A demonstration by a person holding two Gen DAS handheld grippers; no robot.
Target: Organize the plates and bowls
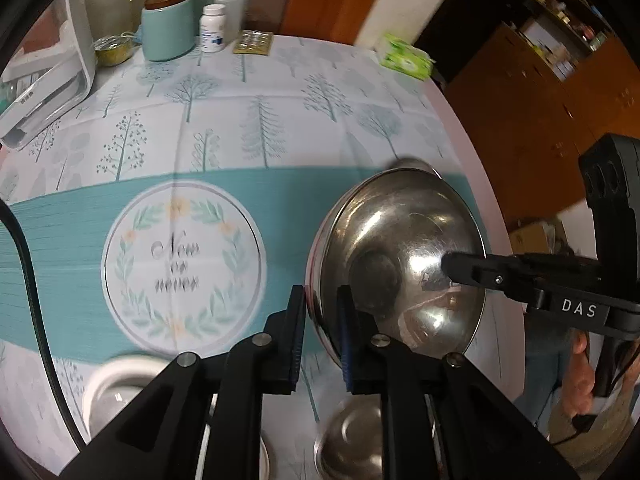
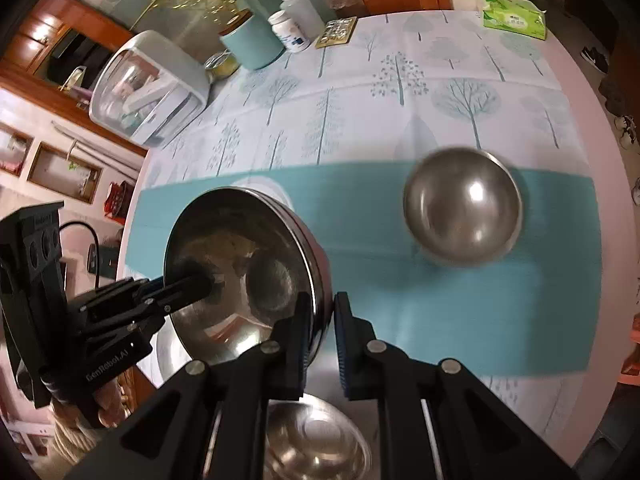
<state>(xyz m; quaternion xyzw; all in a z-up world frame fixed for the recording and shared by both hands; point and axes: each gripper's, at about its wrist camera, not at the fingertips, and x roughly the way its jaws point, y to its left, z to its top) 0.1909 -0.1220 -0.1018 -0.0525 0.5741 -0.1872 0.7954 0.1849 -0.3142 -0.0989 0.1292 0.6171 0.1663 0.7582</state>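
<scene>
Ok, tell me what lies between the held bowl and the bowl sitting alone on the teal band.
Nothing visible. The held bowl, gripped by both grippers, and the lone bowl are separated only by bare tablecloth. Other bowls lie below, nearer the cameras.

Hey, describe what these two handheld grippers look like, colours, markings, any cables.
Both are matte black with angular linkage arms and silver round pivot pins. The jaws carry ribbed blue pads. The right gripper bears white "DAS" lettering; the left gripper reads "GenRobot.AI". A thin black cable loops beside the left one. A bare hand holds the right handle.
</scene>
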